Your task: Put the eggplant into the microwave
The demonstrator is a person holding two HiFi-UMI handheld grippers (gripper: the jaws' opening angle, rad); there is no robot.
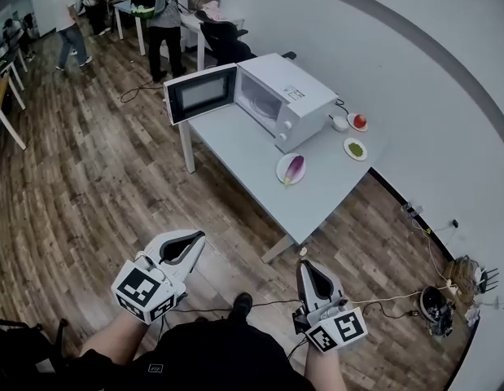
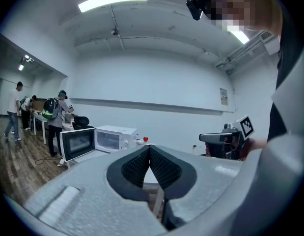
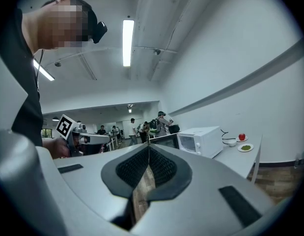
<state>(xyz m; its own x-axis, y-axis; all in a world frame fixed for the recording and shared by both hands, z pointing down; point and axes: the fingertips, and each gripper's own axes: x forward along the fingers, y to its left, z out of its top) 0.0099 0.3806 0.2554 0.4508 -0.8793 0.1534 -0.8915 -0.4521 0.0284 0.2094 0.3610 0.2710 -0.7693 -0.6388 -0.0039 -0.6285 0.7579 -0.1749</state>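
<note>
Head view: elongated eggplant, round plate

We hold the left claw and right claw forward, roughly level, both closed and empty.

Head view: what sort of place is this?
Probably an open office or lab: the microwave sits on a plain table, people stand at desks farther back, cables lie on the floor.
</note>
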